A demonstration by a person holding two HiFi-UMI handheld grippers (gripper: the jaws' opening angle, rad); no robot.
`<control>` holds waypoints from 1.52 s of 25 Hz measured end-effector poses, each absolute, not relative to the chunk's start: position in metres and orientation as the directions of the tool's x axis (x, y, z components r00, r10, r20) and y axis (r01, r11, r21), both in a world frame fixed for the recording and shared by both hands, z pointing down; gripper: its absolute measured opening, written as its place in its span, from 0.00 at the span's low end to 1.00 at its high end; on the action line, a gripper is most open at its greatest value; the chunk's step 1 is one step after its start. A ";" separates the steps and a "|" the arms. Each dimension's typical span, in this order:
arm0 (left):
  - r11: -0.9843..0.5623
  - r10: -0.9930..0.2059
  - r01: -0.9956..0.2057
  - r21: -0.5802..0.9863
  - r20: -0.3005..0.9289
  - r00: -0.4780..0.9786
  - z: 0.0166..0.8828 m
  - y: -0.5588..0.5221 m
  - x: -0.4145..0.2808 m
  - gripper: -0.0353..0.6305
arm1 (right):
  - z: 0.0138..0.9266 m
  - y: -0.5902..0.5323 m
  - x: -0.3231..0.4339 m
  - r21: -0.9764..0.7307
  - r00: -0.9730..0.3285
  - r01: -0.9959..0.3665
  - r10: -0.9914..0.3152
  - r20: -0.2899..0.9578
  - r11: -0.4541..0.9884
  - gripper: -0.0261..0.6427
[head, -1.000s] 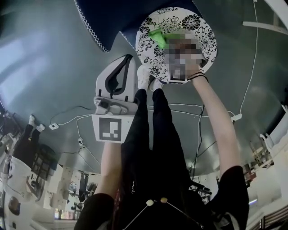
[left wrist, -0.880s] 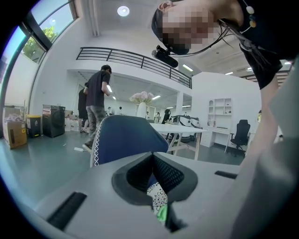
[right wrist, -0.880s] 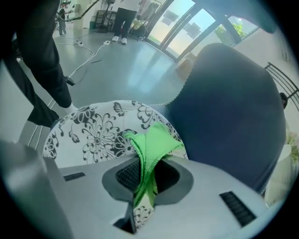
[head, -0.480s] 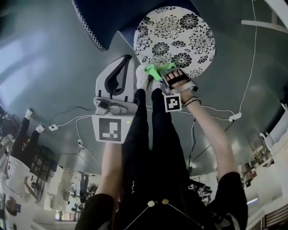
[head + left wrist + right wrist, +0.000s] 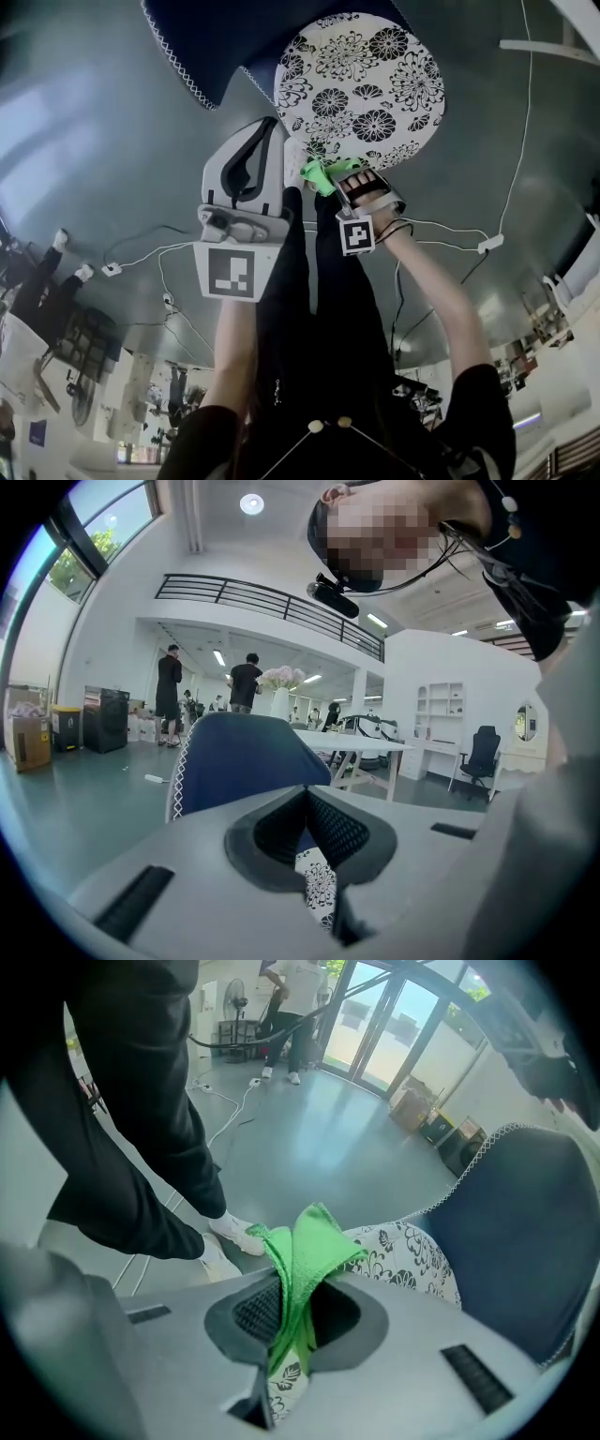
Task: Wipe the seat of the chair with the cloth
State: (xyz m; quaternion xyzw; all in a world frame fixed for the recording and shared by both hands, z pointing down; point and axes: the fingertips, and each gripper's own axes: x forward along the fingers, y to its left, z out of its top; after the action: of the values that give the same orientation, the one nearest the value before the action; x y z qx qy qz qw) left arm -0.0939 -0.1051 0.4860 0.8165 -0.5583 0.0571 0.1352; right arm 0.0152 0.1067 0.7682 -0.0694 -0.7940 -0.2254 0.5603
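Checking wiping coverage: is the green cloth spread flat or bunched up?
Bunched. The green cloth is pinched into upright folds between the right gripper's shut jaws, not laid flat on the seat.

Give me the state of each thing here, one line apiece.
right gripper: shut on the cloth.
left gripper: shut, empty.
cloth: bunched, sticking up from the jaws, at the seat's near edge.
seat: uncovered.
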 end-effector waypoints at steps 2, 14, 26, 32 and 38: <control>-0.345 -0.894 -0.925 0.160 0.246 0.375 0.486 -0.104 -0.091 0.06 | 0.767 0.107 0.020 0.275 -0.353 0.350 -0.146 0.924 0.895 0.11; -0.360 -0.890 -0.919 0.163 0.235 0.390 0.482 -0.104 -0.082 0.06 | 0.733 -0.099 0.067 0.538 -0.265 0.178 -0.486 0.833 0.824 0.11; -0.371 -0.888 -0.918 0.141 0.236 0.395 0.479 -0.111 -0.081 0.06 | 0.755 -0.215 0.121 0.565 -0.112 0.193 -0.554 0.825 0.802 0.11; -0.367 -0.886 -0.920 0.134 0.252 0.390 0.484 -0.105 -0.082 0.06 | 0.774 -0.217 0.126 0.534 -0.084 0.198 -0.528 0.845 0.822 0.11; -0.377 -0.879 -0.916 0.138 0.260 0.401 0.488 -0.104 -0.076 0.06 | 0.783 -0.188 0.127 0.510 -0.093 0.252 -0.504 0.859 0.823 0.11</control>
State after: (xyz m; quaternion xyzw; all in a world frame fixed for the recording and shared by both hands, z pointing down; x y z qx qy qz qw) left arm -0.0763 -0.1037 0.4875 0.8266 -0.5427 0.0718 0.1304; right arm 0.1266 -0.1875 0.7831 0.0923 -0.6828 -0.2832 0.6671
